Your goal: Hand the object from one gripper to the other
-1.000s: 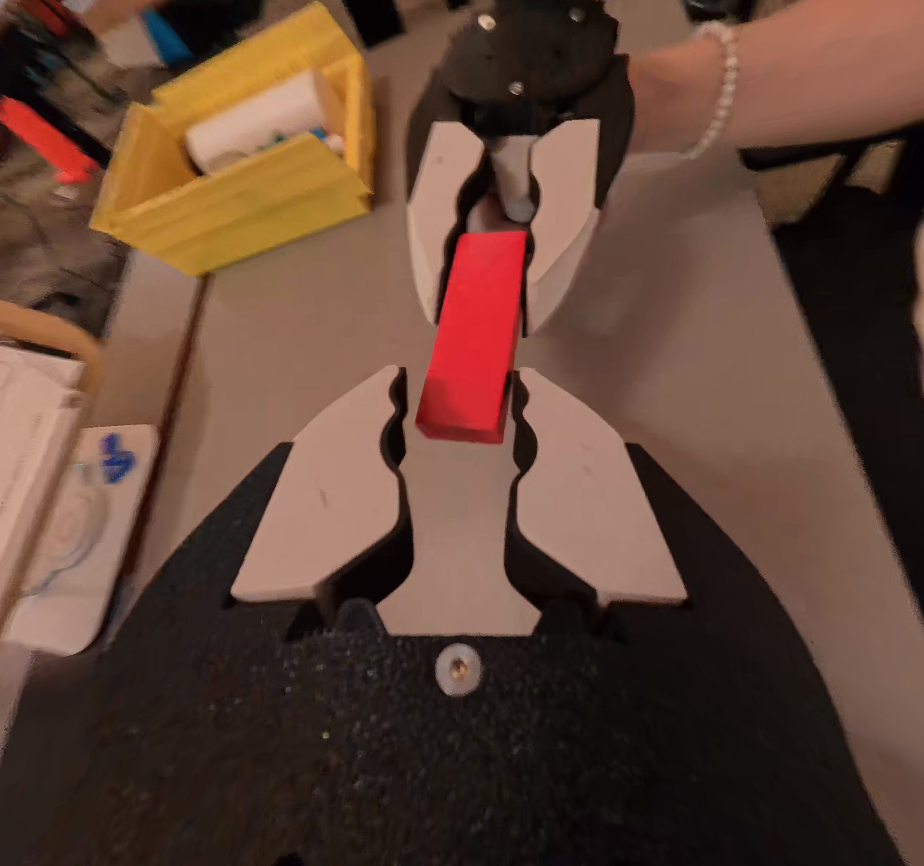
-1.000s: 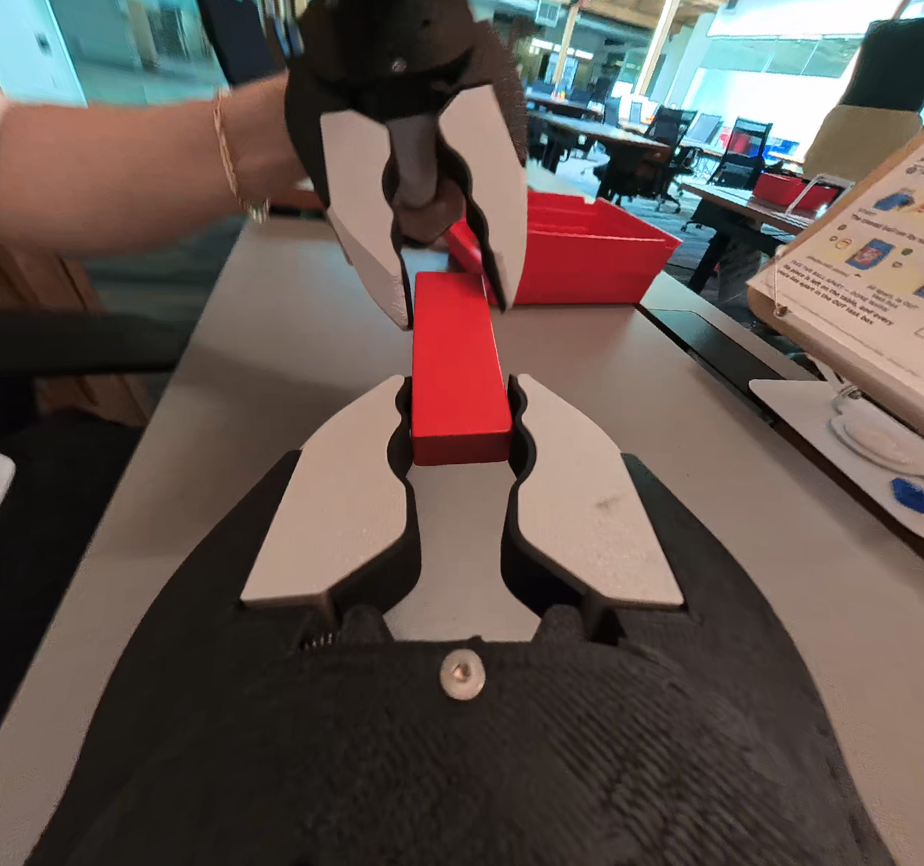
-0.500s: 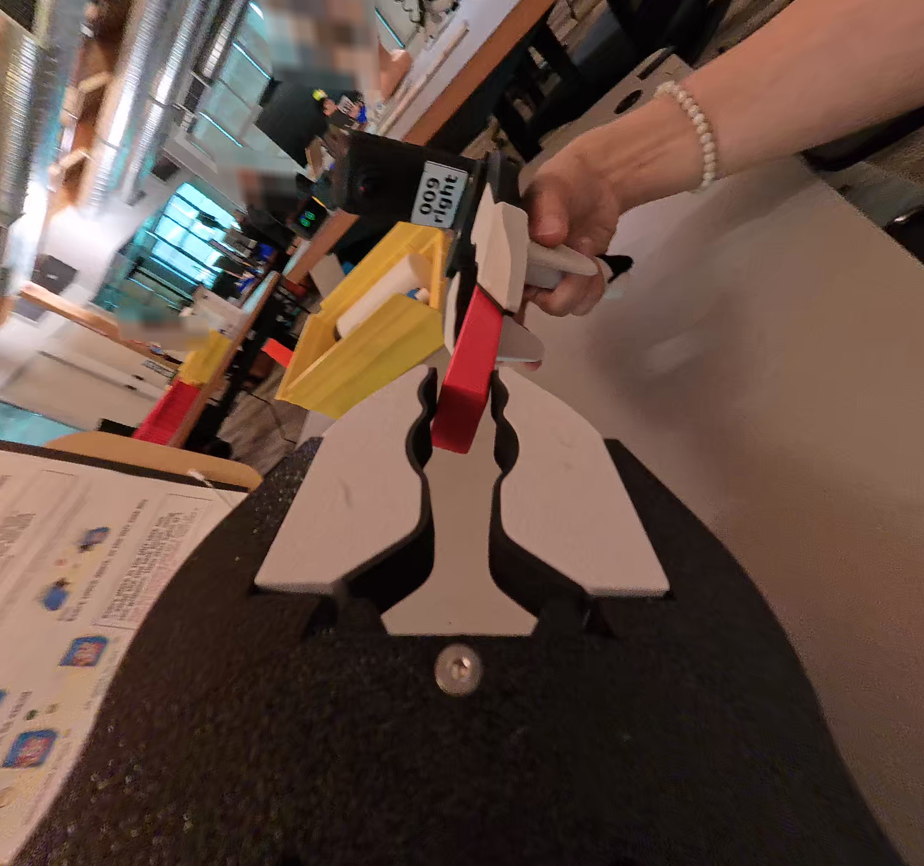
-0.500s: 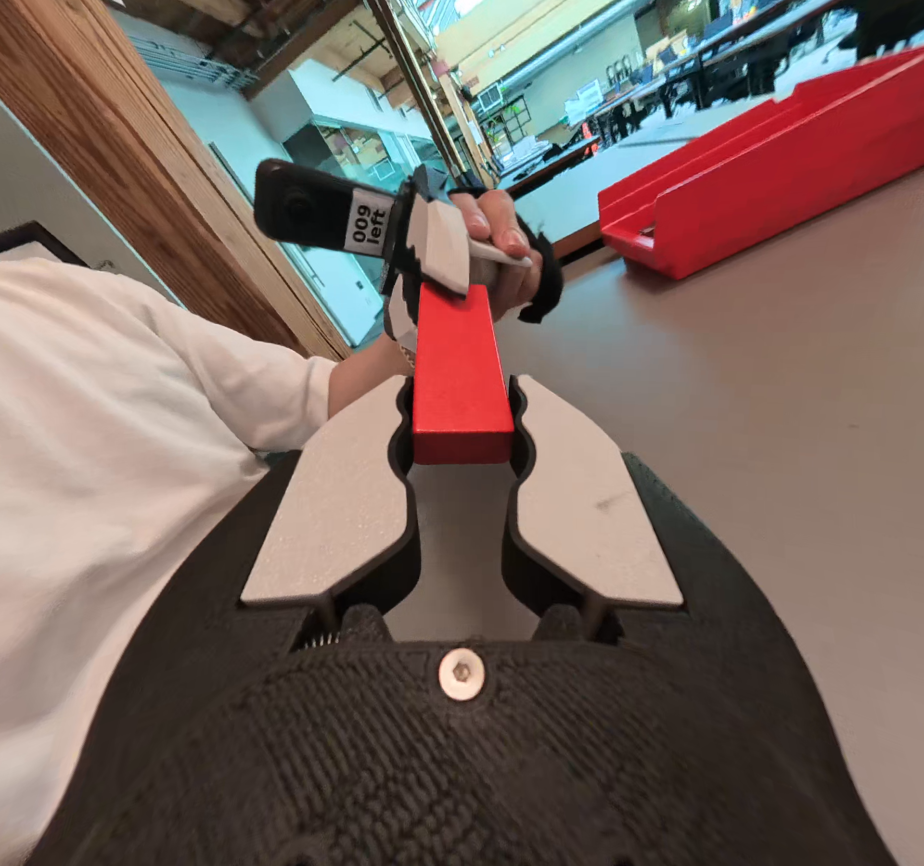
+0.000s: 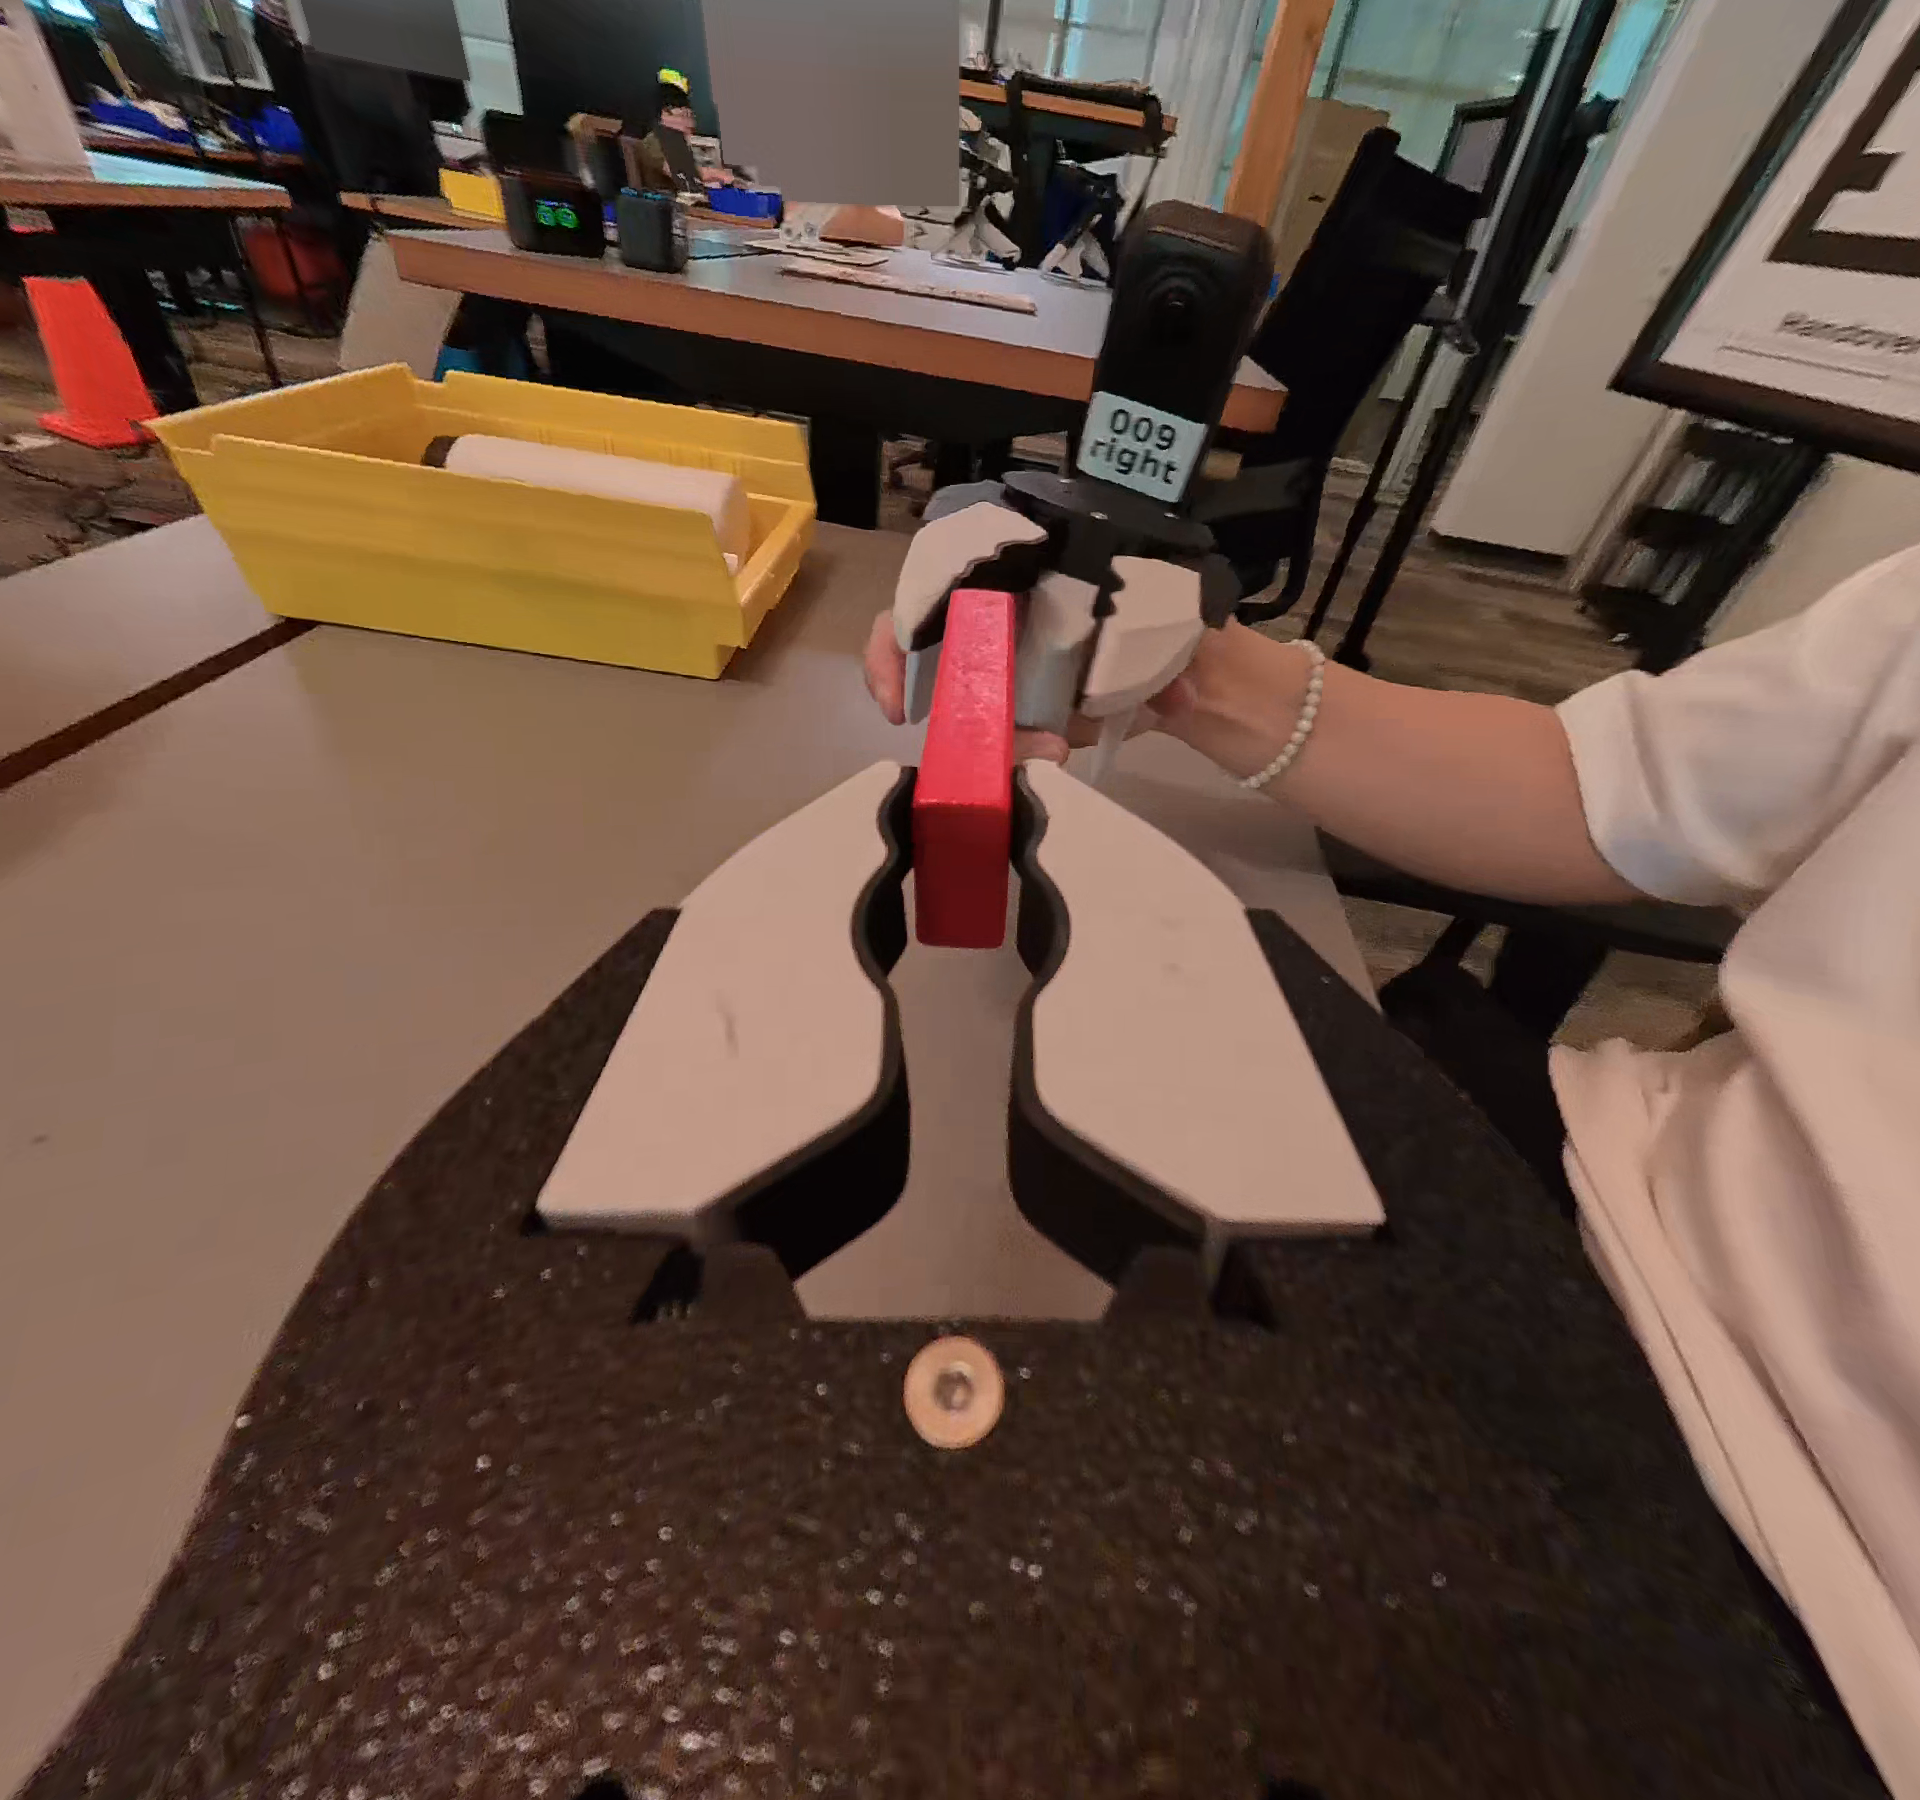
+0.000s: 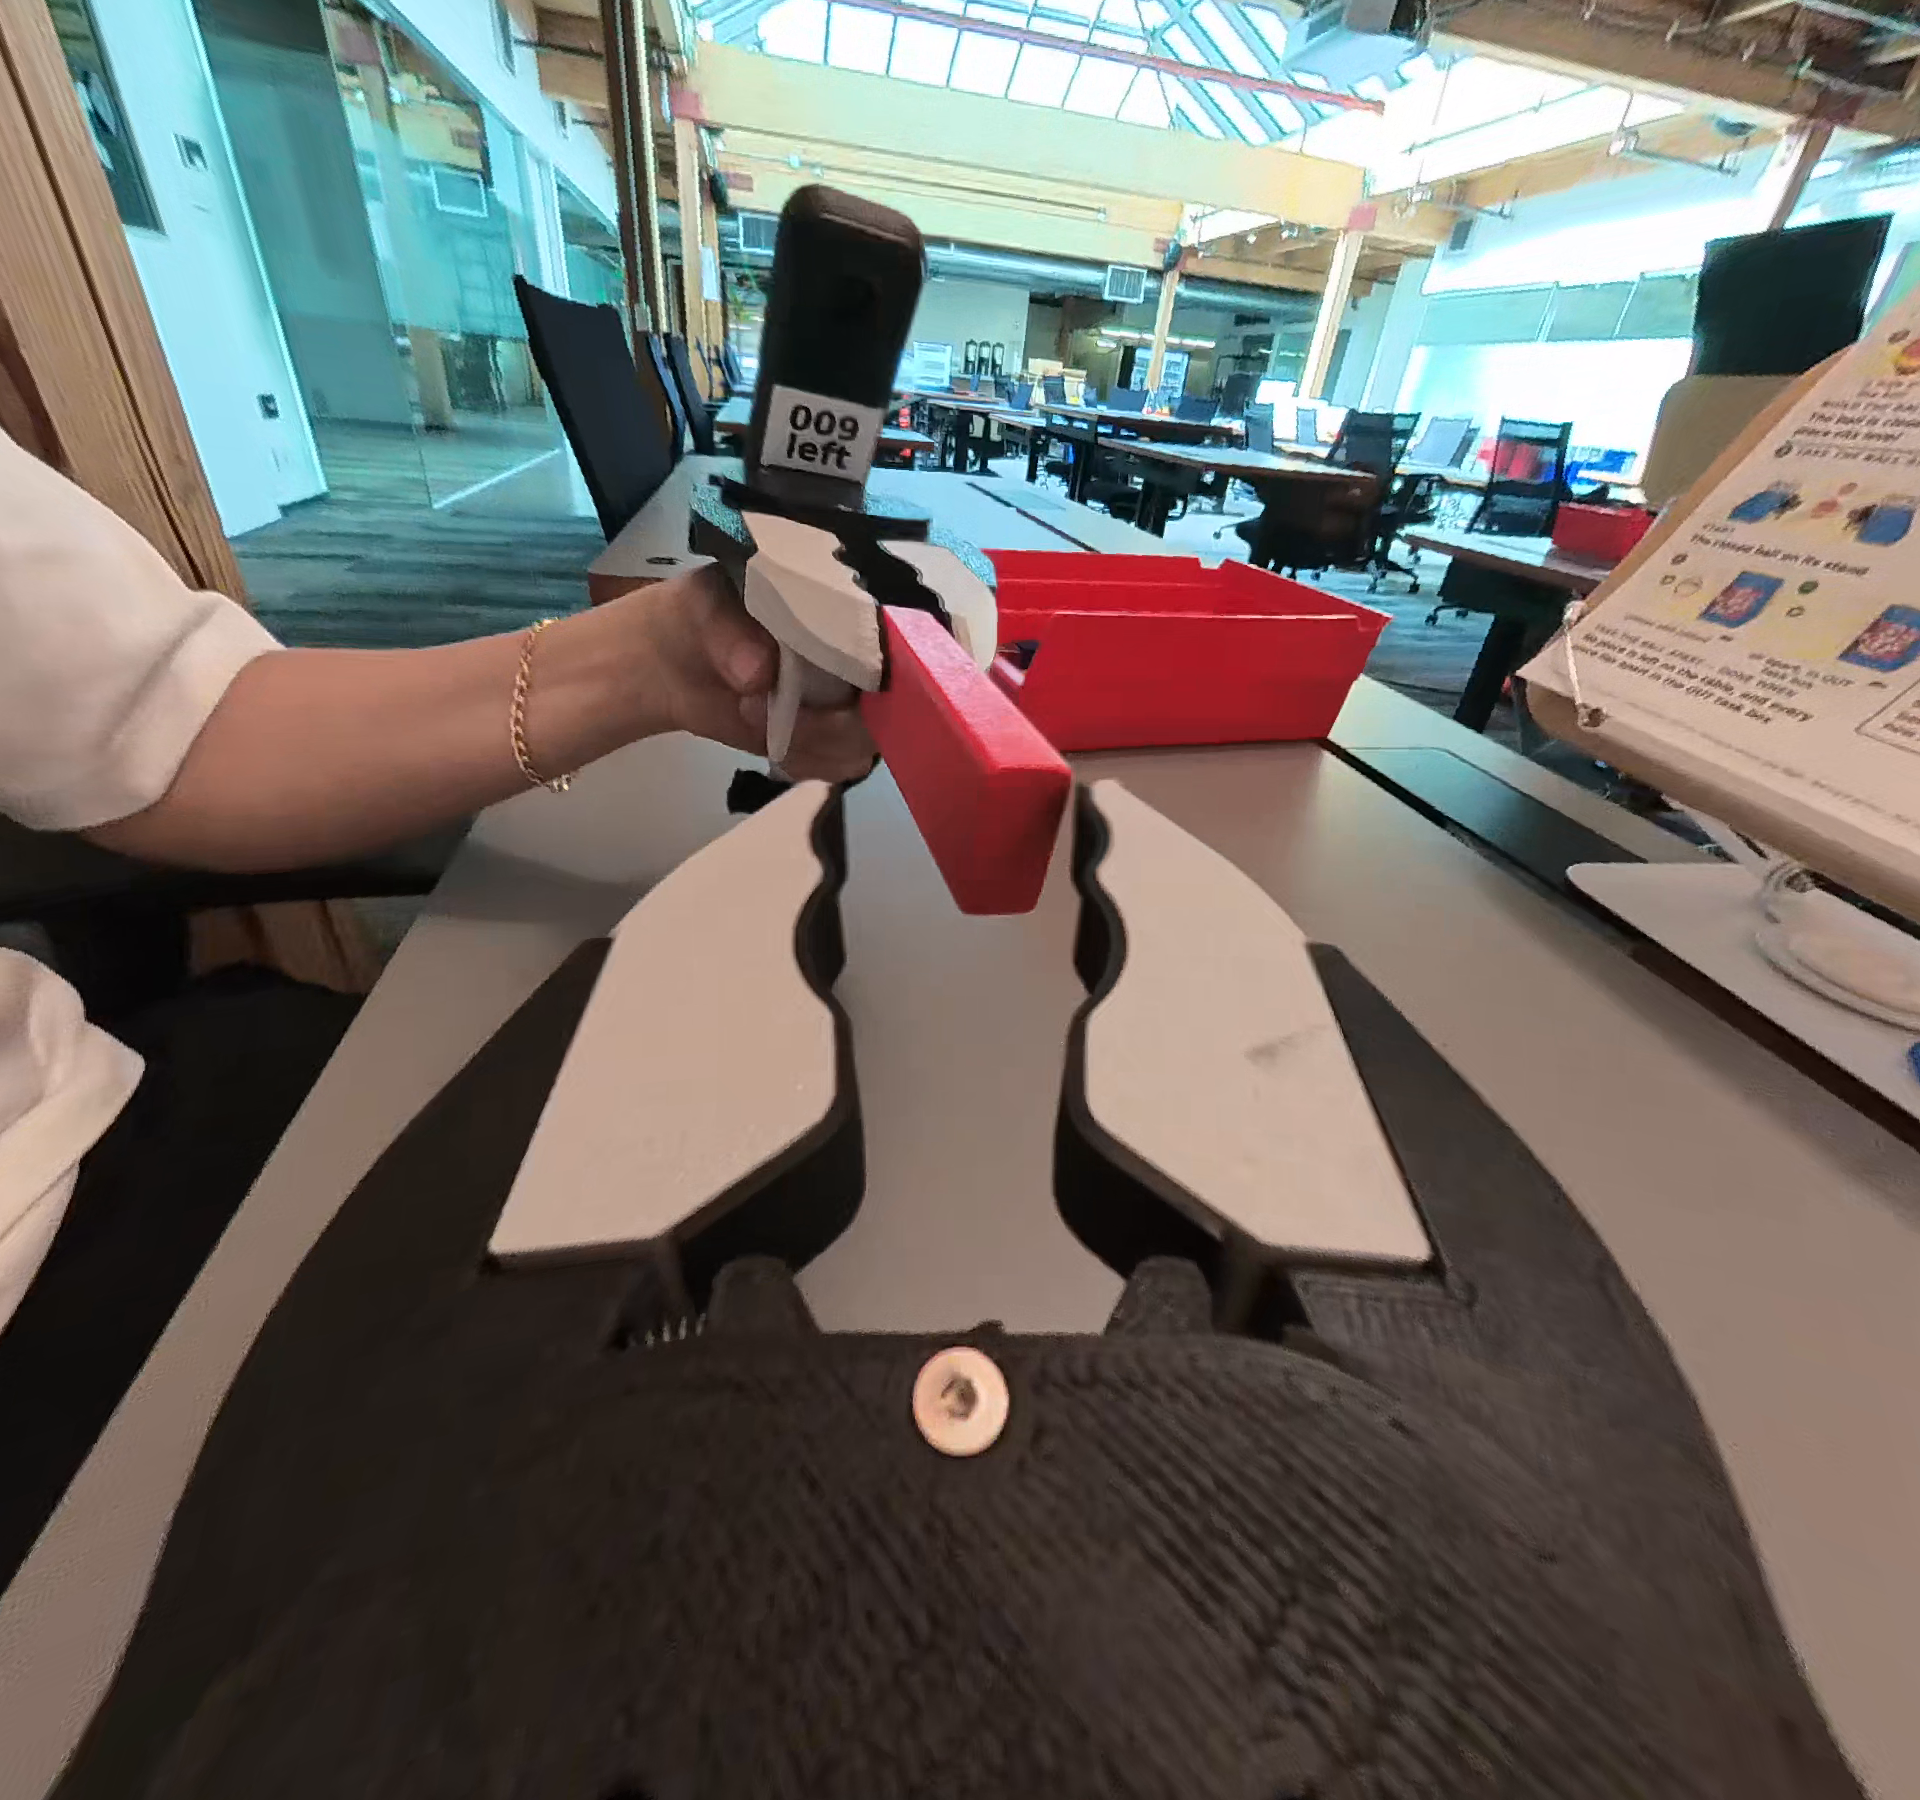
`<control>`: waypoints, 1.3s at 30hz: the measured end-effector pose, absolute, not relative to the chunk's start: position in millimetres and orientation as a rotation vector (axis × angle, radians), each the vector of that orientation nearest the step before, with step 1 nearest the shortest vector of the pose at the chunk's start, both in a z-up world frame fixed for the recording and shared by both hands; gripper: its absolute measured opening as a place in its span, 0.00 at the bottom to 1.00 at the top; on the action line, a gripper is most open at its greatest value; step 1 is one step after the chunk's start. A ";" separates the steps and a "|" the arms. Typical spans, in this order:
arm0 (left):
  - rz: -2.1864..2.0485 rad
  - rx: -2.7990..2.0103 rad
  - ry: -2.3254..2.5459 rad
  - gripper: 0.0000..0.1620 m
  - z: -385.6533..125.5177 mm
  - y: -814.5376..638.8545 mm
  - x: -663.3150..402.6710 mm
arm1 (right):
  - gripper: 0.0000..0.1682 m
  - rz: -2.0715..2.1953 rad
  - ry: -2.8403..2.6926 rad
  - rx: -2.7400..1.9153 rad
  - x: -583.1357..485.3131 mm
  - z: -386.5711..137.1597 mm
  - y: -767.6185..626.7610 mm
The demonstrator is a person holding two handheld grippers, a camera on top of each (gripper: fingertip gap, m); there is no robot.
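Count: two grippers, one red block, one yellow bin, one red bin.
Yellow bin (image 5: 499,545): far left on the grey table (image 5: 312,919), a white roll inside.
Left gripper (image 5: 961,815): jaws closed tight on the near end of the red block (image 5: 964,763), which is held in the air above the table.
Right gripper (image 6: 956,820): jaws spread wide, block between its fingertips but gripped by neither.
Red bin (image 6: 1195,659): behind the block in the right wrist view.
Change: half a second ago the right gripper clamped the block; now it has let go and the left one carries it.
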State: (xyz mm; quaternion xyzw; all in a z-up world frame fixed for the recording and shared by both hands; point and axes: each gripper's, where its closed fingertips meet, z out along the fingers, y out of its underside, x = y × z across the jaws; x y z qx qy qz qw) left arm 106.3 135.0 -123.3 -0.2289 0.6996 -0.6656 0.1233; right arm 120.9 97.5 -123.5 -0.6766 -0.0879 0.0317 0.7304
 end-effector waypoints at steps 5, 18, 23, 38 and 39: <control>-1.918 -0.528 2.079 0.10 -127.4 134.1 96.0 | 0.10 0.227 -0.188 -1.551 111.9 -135.9 101.9; -1.177 -0.066 1.862 0.34 -132.1 140.5 103.2 | 0.09 0.933 0.232 -1.482 114.8 -139.6 104.8; -1.251 -0.011 1.859 0.31 -129.9 132.6 95.5 | 0.09 0.986 0.225 -1.532 105.9 -147.7 104.1; -1.365 0.001 2.039 0.28 -140.3 126.2 76.2 | 0.09 1.075 0.212 -1.520 99.3 -140.7 98.8; -1.359 0.014 2.015 0.22 -138.4 126.5 76.9 | 0.09 1.076 0.207 -1.524 99.1 -141.4 98.0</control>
